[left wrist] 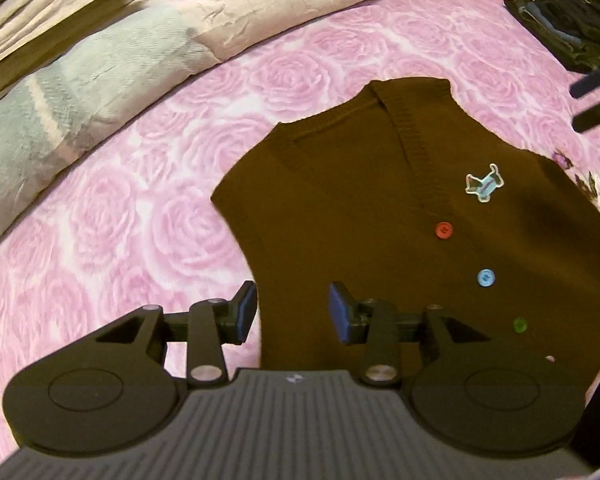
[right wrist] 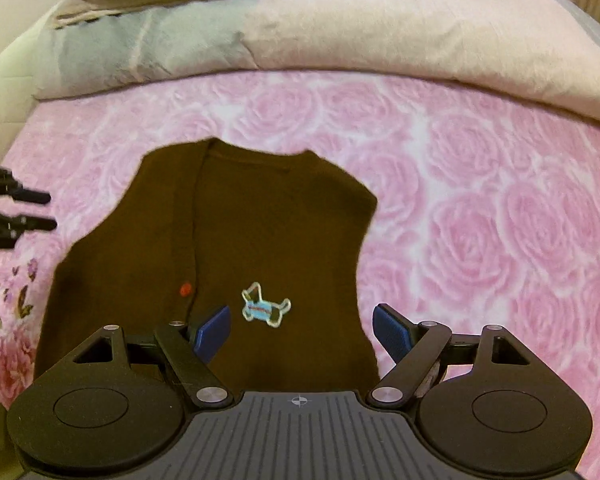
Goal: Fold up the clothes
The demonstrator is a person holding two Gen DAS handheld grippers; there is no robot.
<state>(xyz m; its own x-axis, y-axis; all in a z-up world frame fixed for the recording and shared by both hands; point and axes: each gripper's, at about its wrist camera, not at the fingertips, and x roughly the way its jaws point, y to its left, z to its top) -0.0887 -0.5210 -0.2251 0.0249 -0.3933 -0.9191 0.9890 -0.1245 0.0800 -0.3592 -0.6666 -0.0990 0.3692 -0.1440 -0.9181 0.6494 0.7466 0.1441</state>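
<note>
Hovering released left tongs [left wrist: 292, 314] and right tongs [right wrist: 302, 330] over flat vest [left wrist: 400, 220] on bed [left wrist: 120, 220], risking pinching the sheet too, bunching the fold.

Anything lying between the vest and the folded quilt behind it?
Nothing. In the right wrist view only bare pink rose bedspread separates the vest from the quilt.

A pink rose sheet [left wrist: 140, 216] covers the bed. At 11 o'clock lies a beige-grey duvet [left wrist: 100, 72]. At 2 o'clock sits a dark pile [left wrist: 572, 16].
</note>
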